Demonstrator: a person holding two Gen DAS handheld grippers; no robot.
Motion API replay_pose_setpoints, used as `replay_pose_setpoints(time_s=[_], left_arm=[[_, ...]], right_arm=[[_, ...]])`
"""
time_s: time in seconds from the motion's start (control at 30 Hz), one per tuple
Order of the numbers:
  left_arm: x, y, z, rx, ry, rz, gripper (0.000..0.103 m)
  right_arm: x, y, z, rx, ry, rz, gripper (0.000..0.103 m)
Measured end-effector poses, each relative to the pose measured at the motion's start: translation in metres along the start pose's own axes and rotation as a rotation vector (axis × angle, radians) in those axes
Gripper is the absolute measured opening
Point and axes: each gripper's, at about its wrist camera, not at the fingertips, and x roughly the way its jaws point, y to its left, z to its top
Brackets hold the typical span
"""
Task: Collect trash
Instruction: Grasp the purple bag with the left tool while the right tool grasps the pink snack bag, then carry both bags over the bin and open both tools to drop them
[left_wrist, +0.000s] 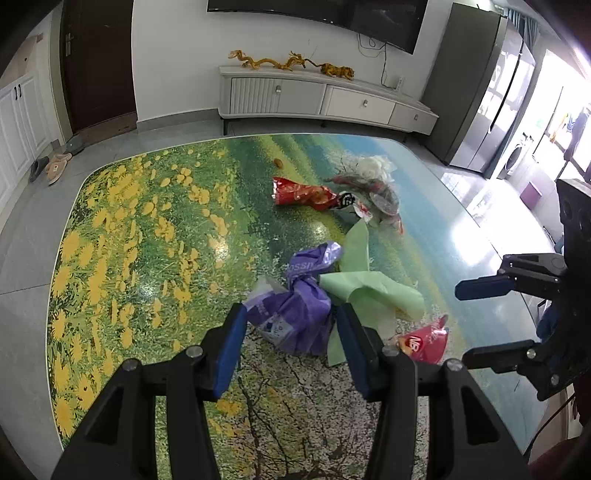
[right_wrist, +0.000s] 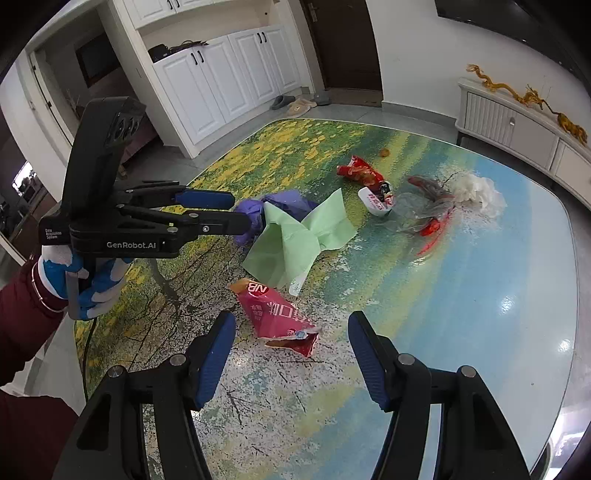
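Observation:
Trash lies on a table with a landscape print (left_wrist: 147, 229). My left gripper (left_wrist: 291, 325) is open, its jaws either side of a crumpled purple plastic bag (left_wrist: 299, 306), also seen in the right wrist view (right_wrist: 288, 203). A light green paper (left_wrist: 369, 288) (right_wrist: 295, 240) lies beside it. My right gripper (right_wrist: 291, 332) is open just above a pink snack packet (right_wrist: 277, 314) (left_wrist: 424, 343). Farther off lie a red snack bag (left_wrist: 303, 194) (right_wrist: 358, 171), clear and red wrappers (left_wrist: 376, 192) (right_wrist: 428, 214), white tissue (left_wrist: 373, 166) (right_wrist: 480, 192) and a small brown scrap (left_wrist: 277, 161).
The right gripper shows at the right in the left wrist view (left_wrist: 476, 321); the left gripper shows at the left in the right wrist view (right_wrist: 236, 210). A white TV cabinet (left_wrist: 325, 99) stands beyond the table. Slippers (left_wrist: 55, 166) lie on the floor.

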Motion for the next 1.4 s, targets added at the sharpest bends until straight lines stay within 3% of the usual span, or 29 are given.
replay_pose_setpoints(time_s=[0.4,0.47,0.53,0.57,0.63,0.73,0.87,1.2,1.4], left_arm=[[0.026,0.008,0.013,0.022,0.029,0.01,0.049],[0.029,0.008,0.015,0.024,0.028,0.01,0.049],[0.03,0.008,0.016,0.029,0.018,0.016,0.049],[0.032,0.007,0.017,0.026,0.017,0.013,0.048],[0.033,0.008,0.017,0.021,0.008,0.006,0.041],[0.034,0.01,0.017,0.005,-0.008,0.008,0.034],[0.028,0.011,0.014,-0.009,-0.031,0.012,0.03],[-0.027,0.025,0.001,-0.078,-0.125,0.063,0.03],[-0.074,0.002,0.004,-0.041,-0.202,0.049,0.03]], right_arm=[[0.034,0.005,0.001,-0.055,0.067,0.026,0.061],[0.035,0.004,0.0,-0.056,0.072,0.021,0.055],[0.035,0.003,-0.002,-0.06,0.07,0.012,0.04],[0.034,0.003,-0.003,-0.058,0.069,0.012,0.04],[0.031,0.002,-0.007,-0.053,0.065,0.011,0.031],[0.027,0.001,-0.013,-0.048,0.053,0.005,0.023],[0.019,0.001,-0.021,-0.035,0.037,0.004,0.022],[-0.036,0.002,-0.03,0.02,-0.11,-0.023,0.022],[-0.096,-0.022,-0.045,0.12,-0.246,-0.107,0.022]])
